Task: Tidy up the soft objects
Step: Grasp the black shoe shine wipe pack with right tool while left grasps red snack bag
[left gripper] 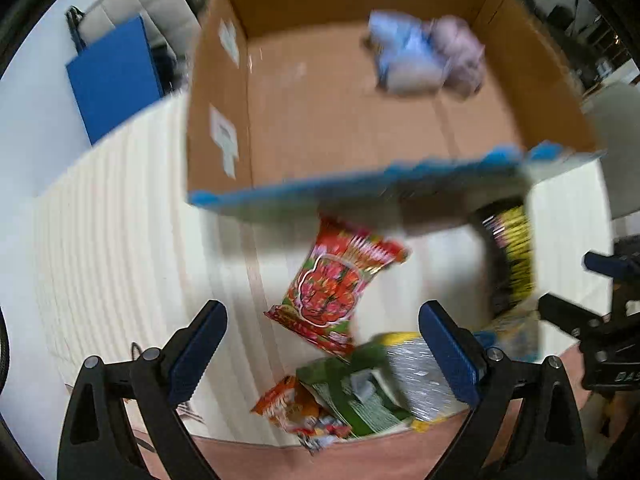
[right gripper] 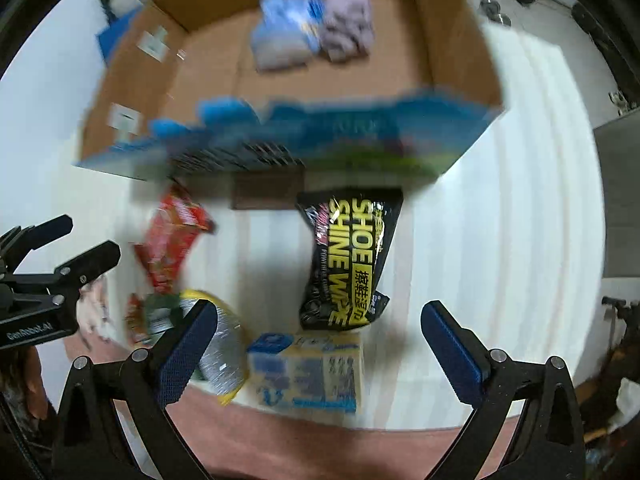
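Note:
A cardboard box with a blue-printed front wall stands on the white ribbed mat. Inside lie a blue-white soft pack and a lilac cloth. In front of the box lie a red snack bag, a black-yellow shoe wipe pack, a blue-yellow sponge pack, a silver pack, a green pack and an orange packet. My left gripper is open and empty above the packs. My right gripper is open and empty above the sponge pack.
The white mat ends at a pinkish floor edge near me. A blue board leans at the far left. The other gripper shows at the right edge of the left wrist view and the left edge of the right wrist view.

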`<state>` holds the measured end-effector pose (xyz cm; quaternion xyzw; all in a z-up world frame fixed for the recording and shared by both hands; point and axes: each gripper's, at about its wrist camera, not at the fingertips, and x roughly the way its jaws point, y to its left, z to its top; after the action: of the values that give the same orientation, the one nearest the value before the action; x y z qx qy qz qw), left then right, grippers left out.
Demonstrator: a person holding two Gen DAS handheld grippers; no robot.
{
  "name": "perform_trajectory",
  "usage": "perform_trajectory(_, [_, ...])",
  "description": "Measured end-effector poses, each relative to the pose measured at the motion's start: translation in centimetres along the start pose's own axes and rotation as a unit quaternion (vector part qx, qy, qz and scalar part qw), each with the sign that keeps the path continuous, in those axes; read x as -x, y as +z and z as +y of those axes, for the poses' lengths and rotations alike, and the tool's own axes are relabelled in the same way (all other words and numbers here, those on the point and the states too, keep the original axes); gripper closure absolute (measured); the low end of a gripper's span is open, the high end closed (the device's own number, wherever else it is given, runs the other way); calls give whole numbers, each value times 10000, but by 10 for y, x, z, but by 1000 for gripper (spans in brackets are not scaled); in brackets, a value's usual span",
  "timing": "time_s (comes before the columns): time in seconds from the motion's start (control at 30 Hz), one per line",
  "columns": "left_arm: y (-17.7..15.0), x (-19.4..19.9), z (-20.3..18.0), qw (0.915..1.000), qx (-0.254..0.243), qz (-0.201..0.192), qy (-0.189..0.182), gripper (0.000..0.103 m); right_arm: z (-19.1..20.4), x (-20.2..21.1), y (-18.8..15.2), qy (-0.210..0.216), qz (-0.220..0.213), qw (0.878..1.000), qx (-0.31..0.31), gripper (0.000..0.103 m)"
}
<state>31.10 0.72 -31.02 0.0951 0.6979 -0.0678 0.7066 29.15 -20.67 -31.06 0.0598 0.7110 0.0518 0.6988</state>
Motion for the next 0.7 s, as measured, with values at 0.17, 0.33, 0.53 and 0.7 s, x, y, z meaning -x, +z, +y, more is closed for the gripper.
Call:
perform_trajectory(0.17, [10, -55, -13, 9981, -472, 392, 59, 5, 0, -42, 6, -193, 156, 9996, -103, 4])
perform_trajectory(0.33, [16, -85, -19, 9969, -616, 434, 221, 7, 2, -65, 7, -185, 318, 9991, -232, 18])
perform_trajectory(0.53, [-10, -88, 6, 9943, 573, 875, -217, 56, -1, -67, -10, -170, 362, 9987, -310, 59])
perform_trajectory(0.7, [-46, -88, 8, 9894, 1015, 929, -473, 55, 0, -59, -27, -182, 572, 9981, -130, 60])
